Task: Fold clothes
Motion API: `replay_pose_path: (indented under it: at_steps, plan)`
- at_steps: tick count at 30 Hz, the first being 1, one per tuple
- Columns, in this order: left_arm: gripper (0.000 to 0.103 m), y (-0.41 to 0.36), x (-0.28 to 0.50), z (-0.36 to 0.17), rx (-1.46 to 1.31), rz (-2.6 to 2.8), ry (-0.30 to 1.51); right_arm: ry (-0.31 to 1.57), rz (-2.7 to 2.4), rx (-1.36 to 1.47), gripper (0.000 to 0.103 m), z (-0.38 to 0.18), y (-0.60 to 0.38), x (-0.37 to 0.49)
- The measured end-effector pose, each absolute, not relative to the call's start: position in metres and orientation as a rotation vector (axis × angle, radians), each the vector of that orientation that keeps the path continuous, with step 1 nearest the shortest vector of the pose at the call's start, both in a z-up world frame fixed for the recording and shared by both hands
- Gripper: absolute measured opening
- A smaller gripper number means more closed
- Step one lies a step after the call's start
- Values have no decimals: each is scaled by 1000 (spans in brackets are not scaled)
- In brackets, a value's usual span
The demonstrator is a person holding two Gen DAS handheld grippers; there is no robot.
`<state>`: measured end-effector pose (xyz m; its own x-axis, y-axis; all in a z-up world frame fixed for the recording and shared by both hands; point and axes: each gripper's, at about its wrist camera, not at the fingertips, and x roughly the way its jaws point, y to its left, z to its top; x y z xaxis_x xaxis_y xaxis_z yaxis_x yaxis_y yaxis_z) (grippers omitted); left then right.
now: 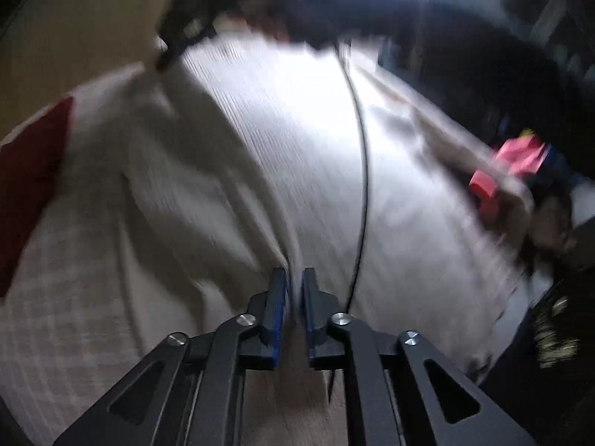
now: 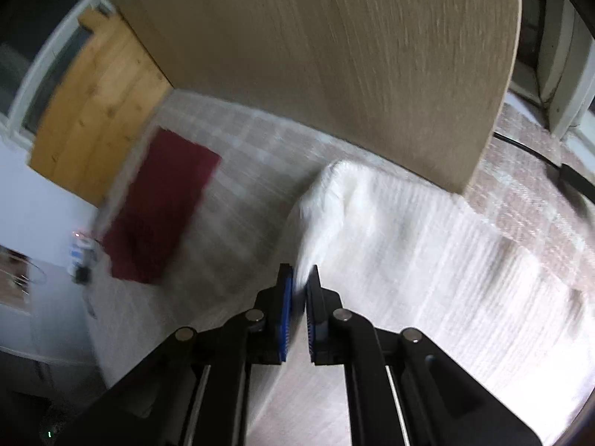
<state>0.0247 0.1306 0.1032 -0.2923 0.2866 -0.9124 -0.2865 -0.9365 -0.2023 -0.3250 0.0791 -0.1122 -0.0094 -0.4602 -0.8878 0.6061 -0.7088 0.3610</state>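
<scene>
- Left wrist view: your left gripper [image 1: 295, 282] has its blue pads [image 1: 278, 297] almost together, and a fold of the white cloth [image 1: 267, 130] is pinched between them.
- The white cloth spreads out from that gripper, up and to both sides, over the checked cover [image 1: 55, 278].
- A thin black cable [image 1: 362, 171] runs across the white cloth, just right of the pinched fold.
- Your right gripper [image 1: 167, 55] shows at the far edge of the cloth, but it is too blurry there to see how it is set.
- A red cloth [image 1: 33, 182] lies left of the white cloth, on the cover.
- Right wrist view: your right gripper [image 2: 303, 282] is clamped on an edge of the white cloth [image 2: 409, 241].
- From there the cloth lies to the right of the gripper, on the checked cover [image 2: 241, 186].
- The red cloth [image 2: 163, 204] lies left of the white cloth, well apart from it.
- A wood board [image 2: 334, 55] stands behind the white cloth.
</scene>
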Motion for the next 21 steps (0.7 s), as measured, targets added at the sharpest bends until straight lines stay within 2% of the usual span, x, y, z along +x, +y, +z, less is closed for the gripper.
replay_pose_path:
  at_steps: [1,3,4,7,10,12,15,19,21]
  plan:
    - [22,136,22,93,-1656,2246,33,214,-1816,1539,8,-116,78,-323]
    - [28,140,23,89,-1681,2238,54,315,-1845,1557,16,-116,79,-320]
    - [36,136,26,95,-1664,2252,31,345,-1875,1543,19,-111,82,-318]
    - [44,114,41,120,-1611,2354,-47,376,-2001,1395,19,-75,95,-306]
    - [46,86,57,131,-1613,2433,-129,432,-1876,1282,19,-50,80,-275]
    - [46,78,62,126,-1643,2444,-170,550,-1727,1239,19,-47,57,-247]
    - [45,78,64,113,-1698,2440,-217,798,-1574,1183,19,-60,20,-209]
    - [45,78,54,111,-1649,2463,-230,987,-1508,1217,19,-82,-1,-195]
    - [45,74,40,112,-1614,2495,-222,1049,-1498,1238,23,-88,-2,-195]
